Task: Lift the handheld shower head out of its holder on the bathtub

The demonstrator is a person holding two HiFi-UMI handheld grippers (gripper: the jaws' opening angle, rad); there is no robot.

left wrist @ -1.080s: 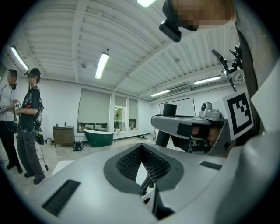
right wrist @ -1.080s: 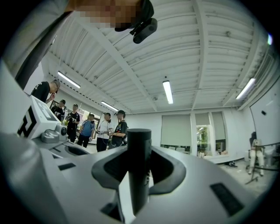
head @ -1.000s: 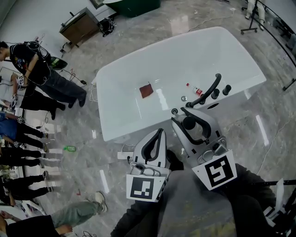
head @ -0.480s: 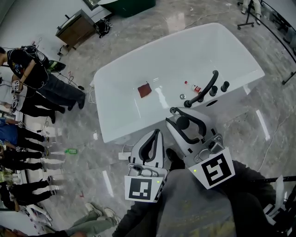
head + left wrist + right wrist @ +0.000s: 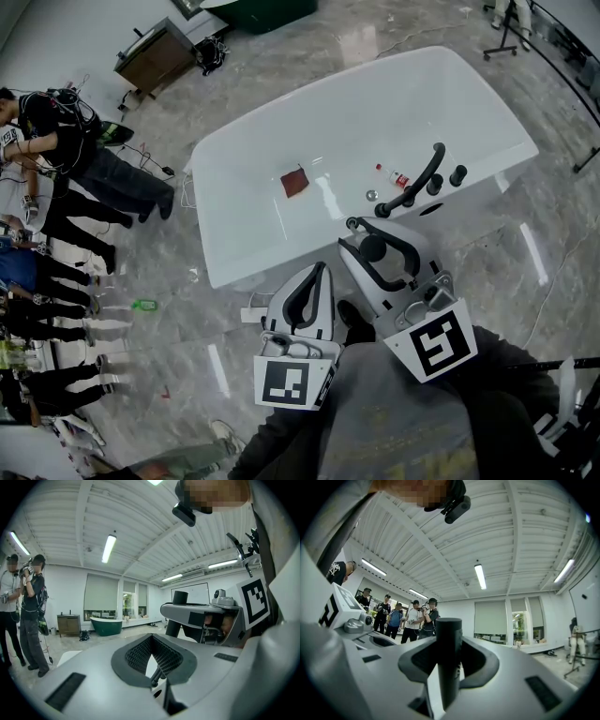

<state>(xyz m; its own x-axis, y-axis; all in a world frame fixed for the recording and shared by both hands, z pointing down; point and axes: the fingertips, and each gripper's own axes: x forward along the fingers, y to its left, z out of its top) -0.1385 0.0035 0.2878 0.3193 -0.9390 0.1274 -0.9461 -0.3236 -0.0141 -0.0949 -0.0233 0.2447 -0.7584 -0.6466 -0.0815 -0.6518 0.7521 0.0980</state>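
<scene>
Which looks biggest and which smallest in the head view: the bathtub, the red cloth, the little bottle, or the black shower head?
1. bathtub, biggest by far.
2 and 3. shower head and red cloth: too close to rank. The shower head is longer, the cloth wider.
4. little bottle, smallest.

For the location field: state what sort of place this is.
Probably a large indoor hall or showroom, not a home bathroom: a white bathtub stands alone on a polished stone floor, a green tub sits by the windows, and people stand nearby.
</scene>
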